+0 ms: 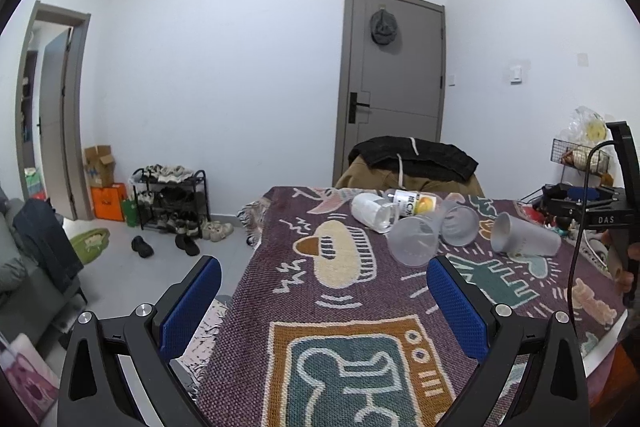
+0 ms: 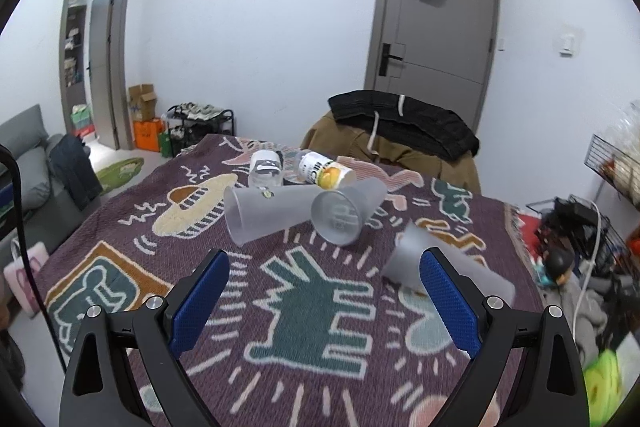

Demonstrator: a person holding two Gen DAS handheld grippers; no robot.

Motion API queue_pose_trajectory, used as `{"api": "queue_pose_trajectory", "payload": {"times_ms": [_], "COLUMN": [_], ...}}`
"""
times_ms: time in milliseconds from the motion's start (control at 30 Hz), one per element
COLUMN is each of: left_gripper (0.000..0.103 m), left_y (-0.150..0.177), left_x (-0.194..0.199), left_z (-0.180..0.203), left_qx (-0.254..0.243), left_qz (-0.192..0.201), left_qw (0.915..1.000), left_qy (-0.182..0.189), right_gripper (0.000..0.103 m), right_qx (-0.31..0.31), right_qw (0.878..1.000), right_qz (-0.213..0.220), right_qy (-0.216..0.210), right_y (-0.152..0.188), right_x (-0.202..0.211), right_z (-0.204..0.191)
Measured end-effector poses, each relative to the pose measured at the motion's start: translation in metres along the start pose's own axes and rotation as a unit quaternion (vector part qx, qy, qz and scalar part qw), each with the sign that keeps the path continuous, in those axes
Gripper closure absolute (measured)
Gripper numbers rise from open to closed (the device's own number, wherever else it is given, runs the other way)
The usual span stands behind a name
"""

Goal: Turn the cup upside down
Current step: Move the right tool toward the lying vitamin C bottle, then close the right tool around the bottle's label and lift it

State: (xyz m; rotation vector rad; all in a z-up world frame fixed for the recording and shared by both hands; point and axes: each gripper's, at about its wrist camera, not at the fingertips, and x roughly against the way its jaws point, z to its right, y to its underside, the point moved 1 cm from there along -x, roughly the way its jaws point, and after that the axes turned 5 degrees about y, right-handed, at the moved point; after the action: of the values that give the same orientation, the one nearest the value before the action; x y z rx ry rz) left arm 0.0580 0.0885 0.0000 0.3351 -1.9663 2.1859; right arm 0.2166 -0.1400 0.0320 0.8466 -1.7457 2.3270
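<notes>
Nothing is flipped yet: three frosted plastic cups (image 2: 276, 213) lie on their sides on the table (image 2: 120, 267), and both the left gripper (image 1: 324, 291) and right gripper (image 2: 325, 287) hover wide open, empty.

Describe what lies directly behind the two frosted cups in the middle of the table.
Behind the frosted cups lie a white jar and a labelled bottle, both on their sides on the cloth. The cups cover the bottle's lower edge.
</notes>
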Motion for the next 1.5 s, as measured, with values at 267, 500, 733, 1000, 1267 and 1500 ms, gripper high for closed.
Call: {"api": "queue_pose_trajectory", "payload": {"times_ms": [267, 500, 733, 1000, 1267, 1500], "left_gripper": [0.000, 0.001, 0.005, 0.005, 0.005, 0.005], "left_y": [-0.005, -0.009, -0.018, -0.021, -0.024, -0.025], "left_x": [-0.019, -0.035, -0.054, -0.082, -0.104, -0.117], "left_z": [-0.012, -0.019, -0.012, -0.004, 0.004, 0.003], "left_qx": [0.019, 0.042, 0.020, 0.015, 0.014, 0.025], "left_qz": [-0.002, 0.001, -0.003, -0.023, -0.042, -0.056], "left_qw": [0.9998, 0.9991, 0.9997, 0.9994, 0.9987, 0.9970], "left_qy": [-0.003, -0.005, -0.017, -0.023, -0.026, -0.047], "right_gripper": [0.007, 0.010, 0.019, 0.022, 0.022, 0.022], "right_qx": [0.063, 0.117, 0.178, 0.217, 0.238, 0.258], "right_qw": [0.998, 0.991, 0.978, 0.964, 0.952, 0.942], "right_qz": [-0.027, -0.063, -0.107, -0.147, -0.185, -0.206], "right_qy": [-0.009, -0.027, -0.037, -0.047, -0.052, -0.064], "right_y": [-0.038, -0.065, -0.076, -0.079, -0.088, -0.102], "right_x": [-0.046, -0.096, -0.155, -0.215, -0.272, -0.309], "right_z": [-0.007, -0.013, -0.020, -0.019, -0.014, -0.021]}}
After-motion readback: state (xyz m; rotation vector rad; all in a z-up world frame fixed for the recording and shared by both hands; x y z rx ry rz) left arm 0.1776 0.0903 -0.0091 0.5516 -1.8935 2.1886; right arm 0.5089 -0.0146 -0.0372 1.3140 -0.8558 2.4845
